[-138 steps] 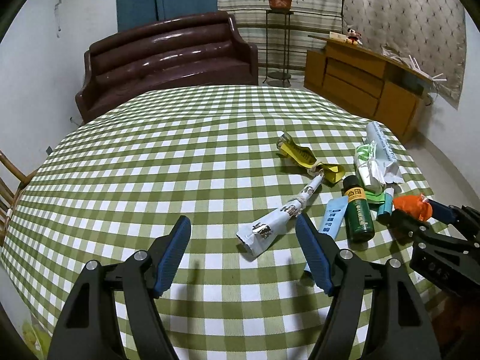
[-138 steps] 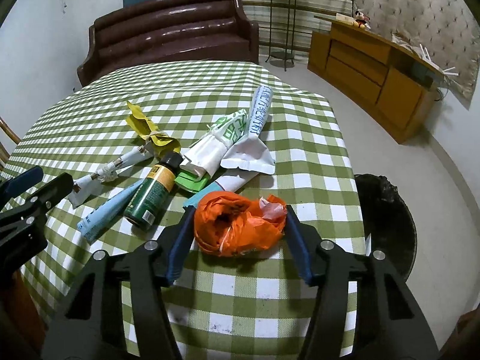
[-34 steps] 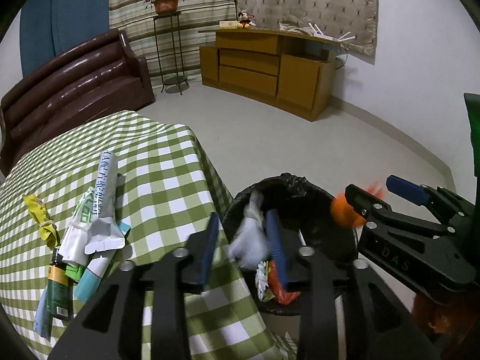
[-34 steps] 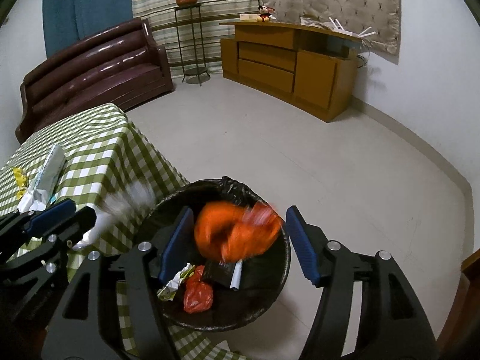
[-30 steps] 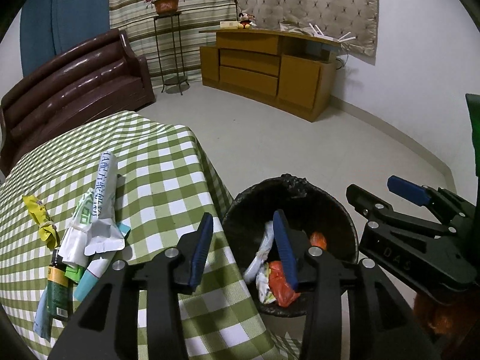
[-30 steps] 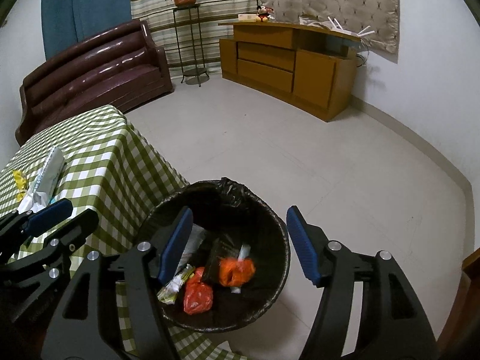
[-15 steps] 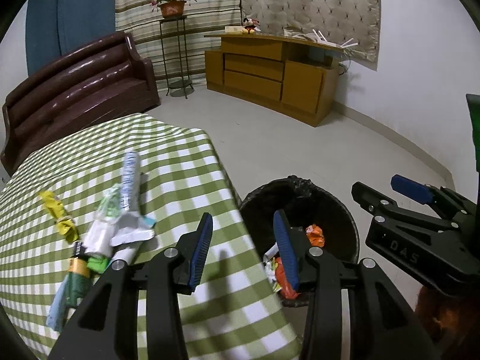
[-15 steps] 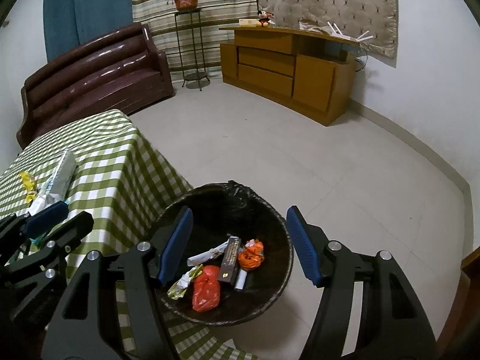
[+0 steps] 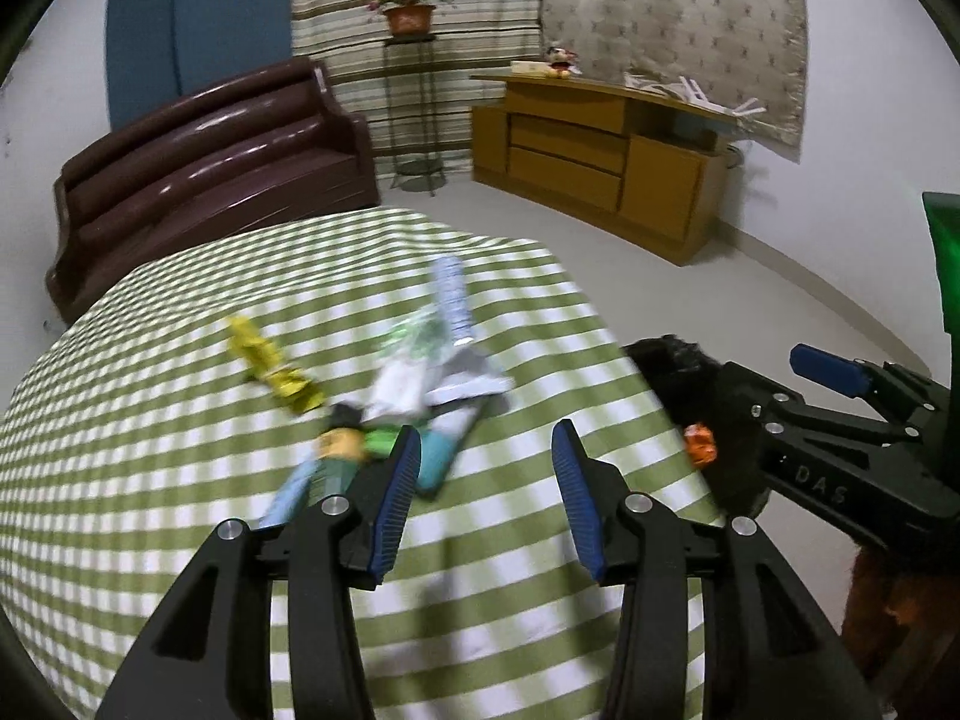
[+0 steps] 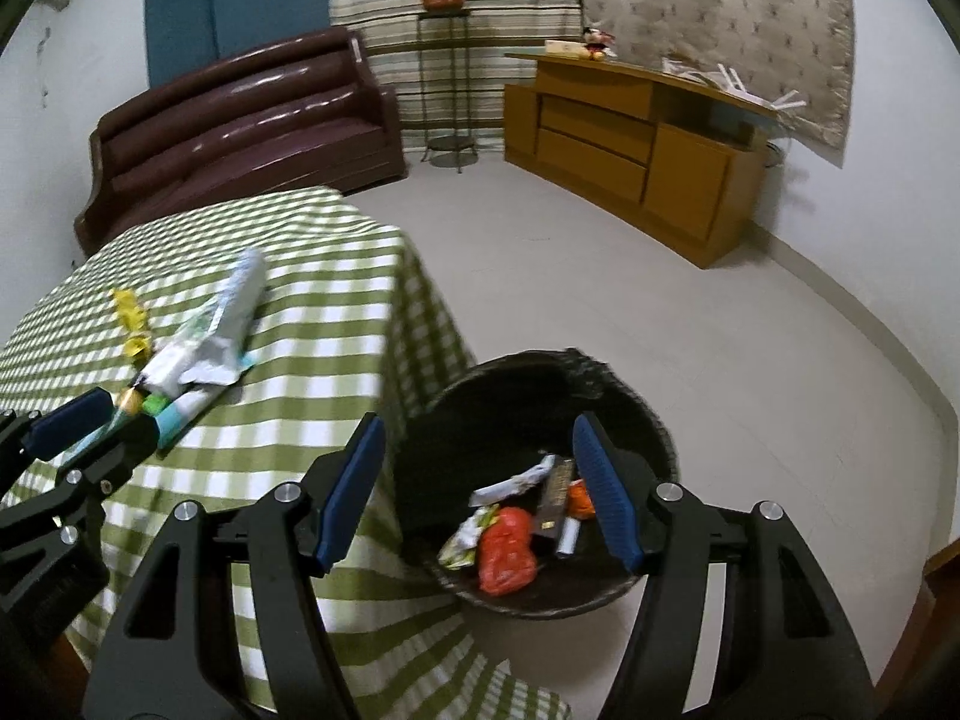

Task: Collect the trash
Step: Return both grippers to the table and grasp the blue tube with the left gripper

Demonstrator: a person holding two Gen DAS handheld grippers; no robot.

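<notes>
Trash remaining: a loose heap (image 9: 414,396) on the checked tablecloth (image 9: 180,420), near the tabletop's right edge, the side where the bin (image 10: 540,480) stands on the floor. From my left tongs (image 9: 483,492) the heap lies ahead and slightly left, close past the left pad. The long pieces, a pale blue tube (image 9: 447,444), a dark can with a yellow band (image 9: 339,450) and a white printed roll (image 9: 453,300), run roughly away from me towards the far edge, so I judge a grab across their width suits. Left tongs' jaws are opening, nothing between them. Right tongs (image 10: 480,486) stand apart and empty above the table's edge and the bin, which already holds a red bag (image 10: 504,552), wrappers and a dark stick. Left hand is the nearer one to the heap; a yellow wrapper (image 9: 270,372) sits apart, further toward the left edge. Writing: only "DAS" on the right tongs' body in the left view; the roll's print is too blurred to read.
</notes>
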